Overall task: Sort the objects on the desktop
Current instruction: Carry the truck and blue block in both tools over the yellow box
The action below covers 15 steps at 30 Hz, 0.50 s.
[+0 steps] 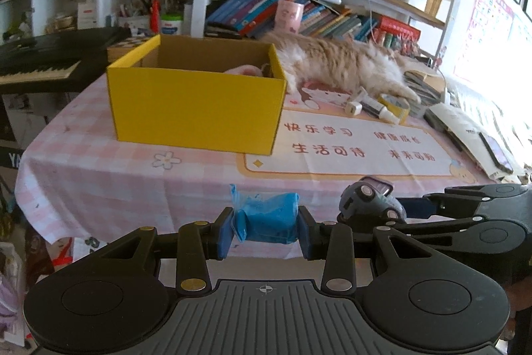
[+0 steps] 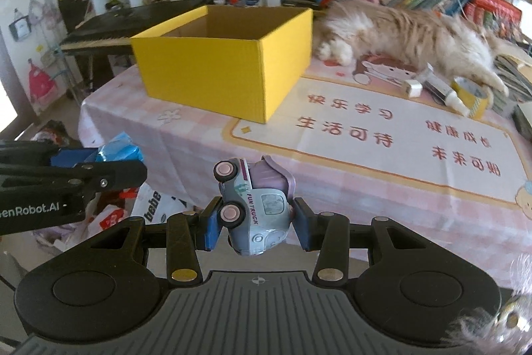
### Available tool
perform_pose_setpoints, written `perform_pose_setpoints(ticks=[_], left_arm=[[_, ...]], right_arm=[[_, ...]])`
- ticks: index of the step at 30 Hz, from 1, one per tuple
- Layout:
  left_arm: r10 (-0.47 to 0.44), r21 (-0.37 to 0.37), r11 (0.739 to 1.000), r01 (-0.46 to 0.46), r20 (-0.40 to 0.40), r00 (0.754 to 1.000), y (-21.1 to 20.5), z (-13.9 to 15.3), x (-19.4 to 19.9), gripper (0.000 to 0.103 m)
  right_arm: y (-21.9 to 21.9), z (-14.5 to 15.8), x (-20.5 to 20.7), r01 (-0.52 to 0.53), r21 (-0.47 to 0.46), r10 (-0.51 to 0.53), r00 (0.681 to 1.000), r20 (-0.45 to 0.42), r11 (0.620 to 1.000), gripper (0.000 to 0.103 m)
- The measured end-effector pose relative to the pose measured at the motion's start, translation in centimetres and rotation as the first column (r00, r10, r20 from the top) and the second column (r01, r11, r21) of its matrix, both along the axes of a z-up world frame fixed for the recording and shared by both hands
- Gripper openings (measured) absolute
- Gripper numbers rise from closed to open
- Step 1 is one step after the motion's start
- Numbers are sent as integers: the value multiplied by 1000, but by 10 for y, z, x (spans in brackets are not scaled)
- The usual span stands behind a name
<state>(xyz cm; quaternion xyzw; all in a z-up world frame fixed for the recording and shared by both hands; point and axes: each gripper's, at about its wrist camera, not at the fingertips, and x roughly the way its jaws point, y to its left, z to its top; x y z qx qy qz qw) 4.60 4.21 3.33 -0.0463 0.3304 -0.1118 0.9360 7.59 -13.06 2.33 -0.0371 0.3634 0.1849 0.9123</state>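
My left gripper (image 1: 265, 230) is shut on a blue plastic packet (image 1: 267, 217), held in the air before the table's near edge. My right gripper (image 2: 256, 227) is shut on a pale blue toy truck (image 2: 256, 205) with pink wheels, lying on its side between the pads. The right gripper with the truck (image 1: 369, 203) shows at the right of the left wrist view; the left gripper with the packet (image 2: 114, 150) shows at the left of the right wrist view. An open yellow cardboard box (image 1: 196, 108) stands on the table, something pink inside; it also shows in the right wrist view (image 2: 226, 79).
A fluffy orange cat (image 1: 342, 64) lies on the table behind and right of the box. A tape roll (image 1: 397, 105), a white tube (image 1: 375, 107) and a small white item (image 1: 353, 107) lie by its paws. Book stacks and a phone (image 1: 497, 152) sit at the right. A keyboard piano (image 1: 43, 62) stands left.
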Motion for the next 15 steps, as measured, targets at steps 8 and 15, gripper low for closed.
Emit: perform_pose_setpoints(ticks=[8,15], left_arm=[[56,-11,998,-56,22,998,19,3,-5,38],[89,-16,996,-89,15,996,28,2,-3,37]], right_arm=[[22,4,-1,-60,-25,61,998,25,998,41],[40,7,4,-127,-43,129,991,38,991,41]])
